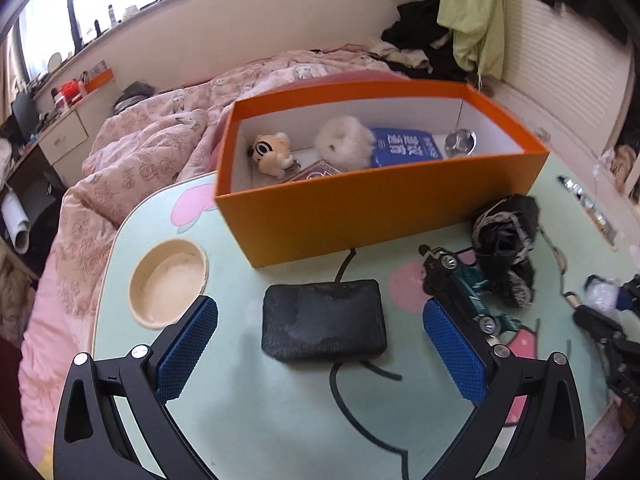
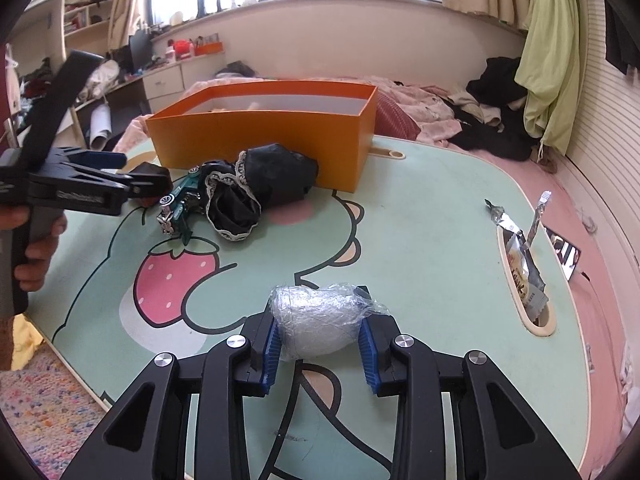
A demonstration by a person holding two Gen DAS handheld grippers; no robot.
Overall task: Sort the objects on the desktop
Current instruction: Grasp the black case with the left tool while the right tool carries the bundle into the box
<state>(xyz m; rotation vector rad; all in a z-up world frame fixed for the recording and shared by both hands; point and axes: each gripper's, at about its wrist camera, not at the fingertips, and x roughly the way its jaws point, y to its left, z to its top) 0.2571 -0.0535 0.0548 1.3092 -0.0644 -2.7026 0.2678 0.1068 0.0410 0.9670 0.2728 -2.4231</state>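
Blue pads of the right gripper (image 2: 320, 340) pinch a plastic-wrapped bundle (image 2: 320, 318) near the table's (image 2: 420, 208) front edge; the left gripper (image 1: 320, 342) hangs spread around a black pouch (image 1: 323, 326), not touching it; beside that crowd a green toy car (image 1: 472, 284) and black lace-trimmed cloth (image 1: 506, 240), against the orange box (image 1: 360, 208) by the far edge.

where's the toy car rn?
Left wrist view: toy car sits on the table, right of the black pouch, touching the black lace cloth, before the orange box.
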